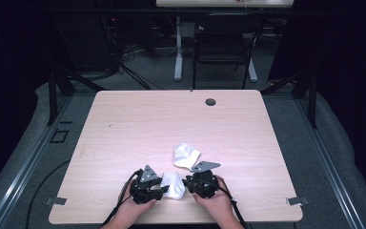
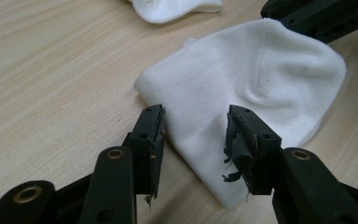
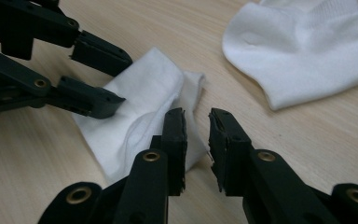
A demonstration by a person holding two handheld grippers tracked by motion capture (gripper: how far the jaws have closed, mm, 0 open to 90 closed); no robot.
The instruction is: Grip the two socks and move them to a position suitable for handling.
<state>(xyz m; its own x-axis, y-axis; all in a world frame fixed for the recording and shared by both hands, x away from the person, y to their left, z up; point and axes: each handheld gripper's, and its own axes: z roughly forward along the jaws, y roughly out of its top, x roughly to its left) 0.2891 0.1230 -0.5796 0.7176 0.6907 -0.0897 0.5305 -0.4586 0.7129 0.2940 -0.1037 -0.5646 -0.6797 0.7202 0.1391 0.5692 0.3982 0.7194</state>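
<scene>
We are working two white socks on the tabletop (image 1: 138, 119). The near sock (image 1: 174, 185) is lying between us: our left hand-held gripper (image 2: 196, 135) is straddling its edge, jaws wide, while our right hand-held gripper (image 3: 196, 135), jaws narrow, empty, is hovering beside it, probably for folding. The far sock (image 1: 186, 156) is waiting behind.

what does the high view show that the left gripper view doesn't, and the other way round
Only the high view: the whole table with a dark round hole near its far edge, a black chair beyond it, both hands, and the left gripper and right gripper either side of the near sock.

Only the left gripper view: that gripper's pads are frayed, and its jaws stand open astride the sock's edge.

Both: the near sock, the far sock beyond it, and the right gripper at the near sock's other side.
</scene>
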